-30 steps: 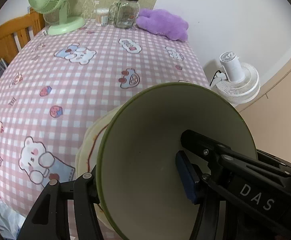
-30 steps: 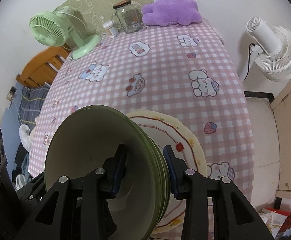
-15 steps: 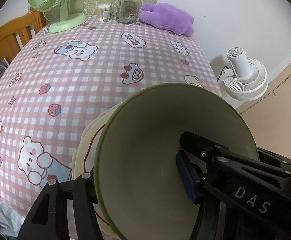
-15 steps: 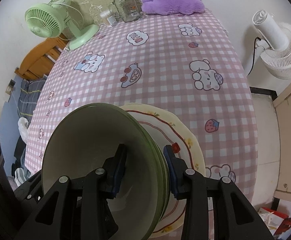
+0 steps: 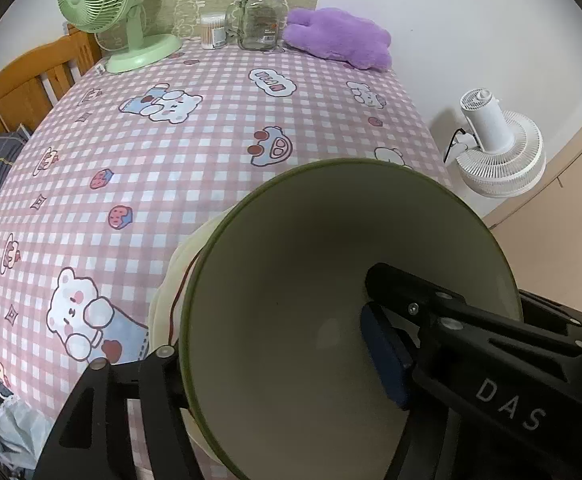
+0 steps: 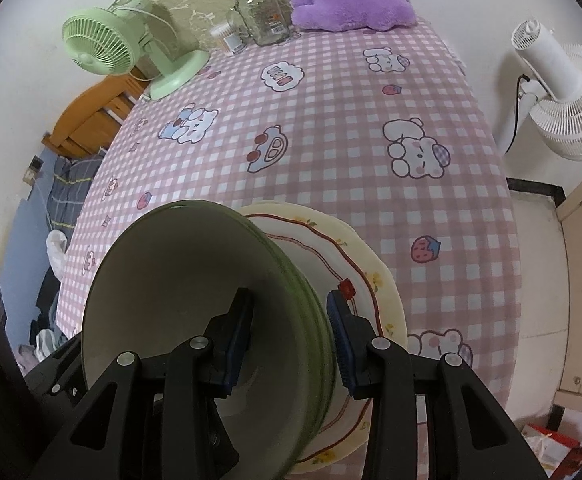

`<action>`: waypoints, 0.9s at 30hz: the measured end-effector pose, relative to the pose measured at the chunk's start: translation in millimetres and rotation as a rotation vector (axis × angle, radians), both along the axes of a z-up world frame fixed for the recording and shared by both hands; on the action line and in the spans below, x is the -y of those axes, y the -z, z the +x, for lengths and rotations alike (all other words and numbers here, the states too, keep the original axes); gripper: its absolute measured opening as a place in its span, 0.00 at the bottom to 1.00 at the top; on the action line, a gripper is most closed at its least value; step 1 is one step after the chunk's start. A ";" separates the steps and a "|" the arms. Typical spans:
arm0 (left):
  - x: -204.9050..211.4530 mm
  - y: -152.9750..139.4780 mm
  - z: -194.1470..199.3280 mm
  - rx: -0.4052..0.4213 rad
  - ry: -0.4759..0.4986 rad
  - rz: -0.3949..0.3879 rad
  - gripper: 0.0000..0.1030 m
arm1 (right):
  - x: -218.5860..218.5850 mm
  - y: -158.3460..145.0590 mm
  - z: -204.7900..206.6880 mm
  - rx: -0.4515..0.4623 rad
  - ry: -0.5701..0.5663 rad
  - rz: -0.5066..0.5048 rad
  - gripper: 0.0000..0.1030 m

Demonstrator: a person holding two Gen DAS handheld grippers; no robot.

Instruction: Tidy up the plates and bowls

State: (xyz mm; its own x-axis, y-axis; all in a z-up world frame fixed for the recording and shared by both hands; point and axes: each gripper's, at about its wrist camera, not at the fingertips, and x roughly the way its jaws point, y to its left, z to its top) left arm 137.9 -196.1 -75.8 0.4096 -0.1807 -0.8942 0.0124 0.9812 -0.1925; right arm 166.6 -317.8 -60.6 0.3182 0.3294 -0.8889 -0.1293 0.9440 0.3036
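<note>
A stack of green bowls point(image 5: 291, 272) point(image 6: 163, 280) sits tilted over a cream plate point(image 5: 171, 280) point(image 6: 375, 280) with a red line, near the front edge of the pink checked table point(image 5: 171, 152). My left gripper point(image 5: 271, 344) straddles the stack's left wall. Its jaws are opening, and the blue inner pad point(image 5: 383, 356) stands off the bowl's inside. My right gripper point(image 6: 289, 336) straddles the stack's right wall. Its jaws are also starting to open, with both pads still close against the wall.
At the table's far end stand a green desk fan point(image 5: 103, 12), a cotton swab tub point(image 5: 213, 30), a glass jar point(image 5: 261, 20) and a purple plush point(image 5: 339, 36). A white floor fan point(image 5: 495, 148) stands to the right, and a wooden bed frame point(image 5: 23, 80) to the left.
The bowl stack has come down a little over the cream plate. The left gripper's jaws stand slightly wider. Both hands have hardly shifted.
</note>
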 end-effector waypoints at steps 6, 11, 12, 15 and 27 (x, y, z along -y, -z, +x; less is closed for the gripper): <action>-0.3 -6.5 -4.7 0.011 0.008 -0.004 0.77 | 1.1 -9.5 -8.8 0.047 0.012 -0.052 0.59; -3.2 -29.9 -13.0 0.101 0.043 0.007 0.85 | -2.9 -30.2 -15.6 0.113 0.041 -0.062 0.64; -4.5 -33.6 -13.7 0.116 0.049 0.011 0.86 | -3.5 -35.2 -17.9 0.130 0.053 -0.068 0.64; -12.4 -44.8 -16.8 0.164 0.064 0.011 0.86 | -7.0 -49.6 -23.8 0.182 0.094 -0.106 0.64; -86.2 -87.7 -30.2 0.376 0.146 0.062 1.00 | -60.0 -91.4 -51.8 0.337 0.276 -0.133 0.81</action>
